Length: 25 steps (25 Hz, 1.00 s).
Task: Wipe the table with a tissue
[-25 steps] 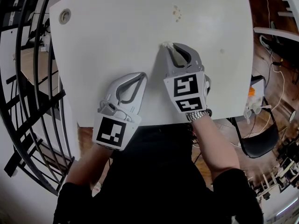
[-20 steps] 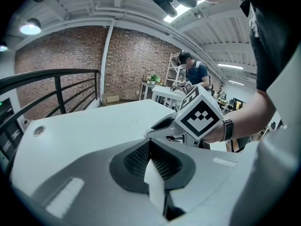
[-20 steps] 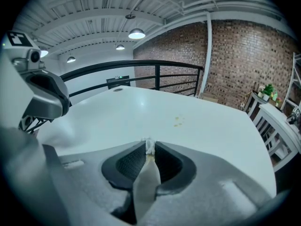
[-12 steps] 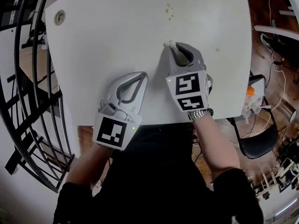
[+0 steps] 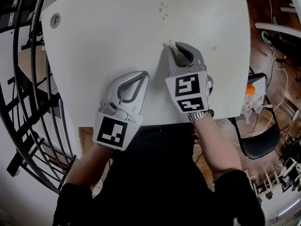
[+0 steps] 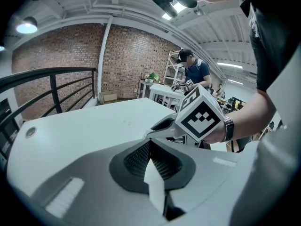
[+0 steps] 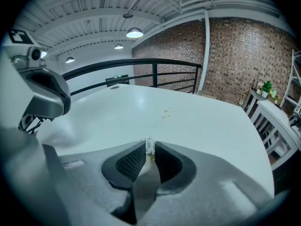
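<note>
Two tongs sit low in the frame. Your right tongs [image 5: 173, 46] pinch a small tissue [image 5: 168, 44] at their tip, down on the table [image 5: 103, 32] just below the stains [image 5: 163, 9] (likely your wiping target). Your left tongs [image 5: 142, 75] rest closed and empty, aside.

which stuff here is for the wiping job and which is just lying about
Job: small white tissue wad, right gripper pinching it, white table, brownish spots.
Lying about: shut empty left gripper, round grey table grommet, black chair.
</note>
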Tool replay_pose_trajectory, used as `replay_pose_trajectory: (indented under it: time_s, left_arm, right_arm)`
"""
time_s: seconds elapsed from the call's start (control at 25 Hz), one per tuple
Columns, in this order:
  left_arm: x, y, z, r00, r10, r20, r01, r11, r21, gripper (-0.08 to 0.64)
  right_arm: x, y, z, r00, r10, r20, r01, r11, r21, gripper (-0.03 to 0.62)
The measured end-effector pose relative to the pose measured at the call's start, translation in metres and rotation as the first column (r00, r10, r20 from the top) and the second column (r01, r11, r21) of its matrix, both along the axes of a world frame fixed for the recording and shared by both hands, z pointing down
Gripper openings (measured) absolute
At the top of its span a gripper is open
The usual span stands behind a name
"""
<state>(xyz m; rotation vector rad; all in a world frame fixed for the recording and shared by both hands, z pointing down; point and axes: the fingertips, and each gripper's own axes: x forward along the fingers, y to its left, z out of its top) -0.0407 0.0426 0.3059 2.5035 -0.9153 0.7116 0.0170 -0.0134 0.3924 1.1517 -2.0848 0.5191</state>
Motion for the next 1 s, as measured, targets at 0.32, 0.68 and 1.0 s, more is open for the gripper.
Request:
replay_pose_trajectory:
  time_s: [0.32,0.68,1.0]
  left_arm:
    - [0.013,0.000,0.001,1.000,0.016,0.001,-0.016,1.000,0.001,0.017]
    - [0.025,0.000,-0.003,0.999,0.035,0.005,-0.035,0.999,0.007,0.017]
    - [0.039,0.001,-0.006,0.999,0.047,0.003,-0.047,0.999,0.010,0.017]
  right_arm:
    - [0.011,0.003,0.001,1.000,0.002,0.003,-0.002,1.000,0.002,0.049]
    - [0.024,0.004,-0.005,1.000,0.022,0.010,-0.022,1.000,0.009,0.049]
    - [0.043,0.006,-0.009,0.999,0.048,0.006,-0.048,0.999,0.017,0.049]
